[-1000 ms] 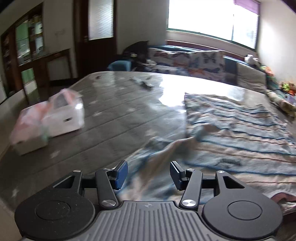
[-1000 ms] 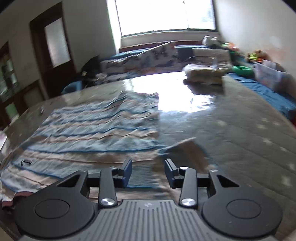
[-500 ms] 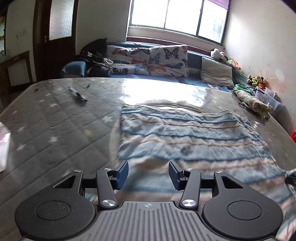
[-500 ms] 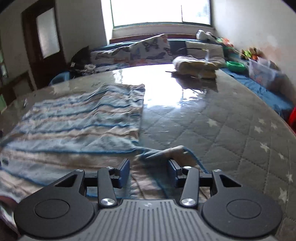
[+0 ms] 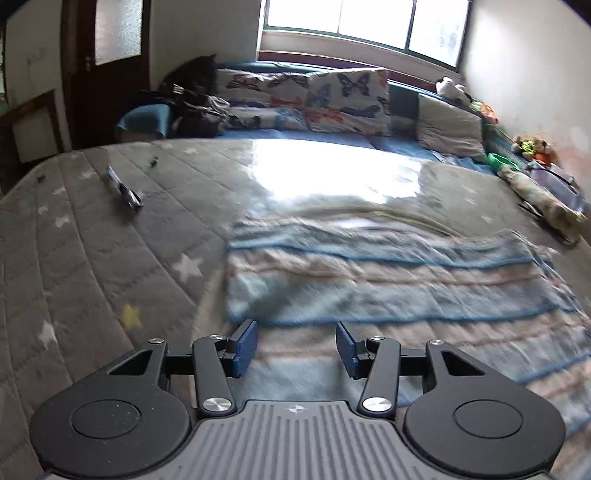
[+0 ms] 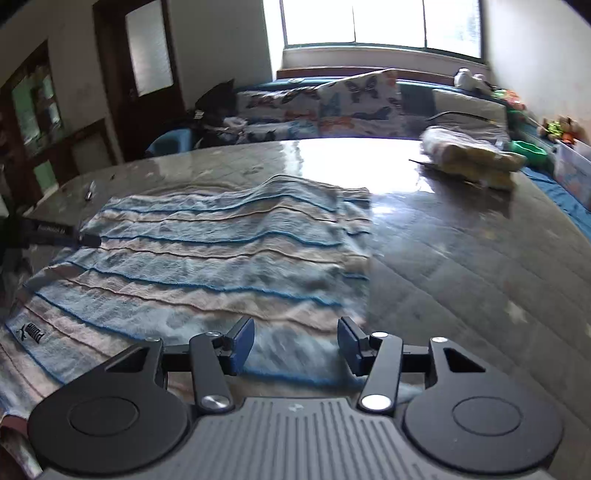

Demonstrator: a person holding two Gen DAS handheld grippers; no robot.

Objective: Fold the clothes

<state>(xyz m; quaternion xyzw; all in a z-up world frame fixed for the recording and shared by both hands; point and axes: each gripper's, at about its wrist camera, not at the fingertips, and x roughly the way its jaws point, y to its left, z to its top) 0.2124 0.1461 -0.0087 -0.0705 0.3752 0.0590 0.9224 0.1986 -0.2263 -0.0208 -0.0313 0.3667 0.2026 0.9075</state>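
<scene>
Right wrist: one striped garment (image 6: 221,258), two hand-held grippers (image 6: 295,343) (image 5: 295,347), both spread, empty.

Bright window (image 5: 362,26) behind butterfly-cushioned sofa (image 5: 314,99)

Left wrist view sits low behind the left gripper (image 5: 295,349), looking forward along its fingers across the striped garment (image 5: 388,291) toward the window (image 5: 365,26) at top centre. Mattress (image 5: 92,258) fills the left half of frame. Right wrist view sits equally low behind the right gripper (image 6: 296,345), facing the same window (image 6: 380,22); garment (image 6: 207,266) lies centre-left, bare mattress (image 6: 480,266) on the right. Both close to the cloth. Shared: garment, mattress, butterfly cushions (image 5: 347,99) (image 6: 354,99), window, dark door (image 5: 107,62) (image 6: 144,74) upper left.
</scene>
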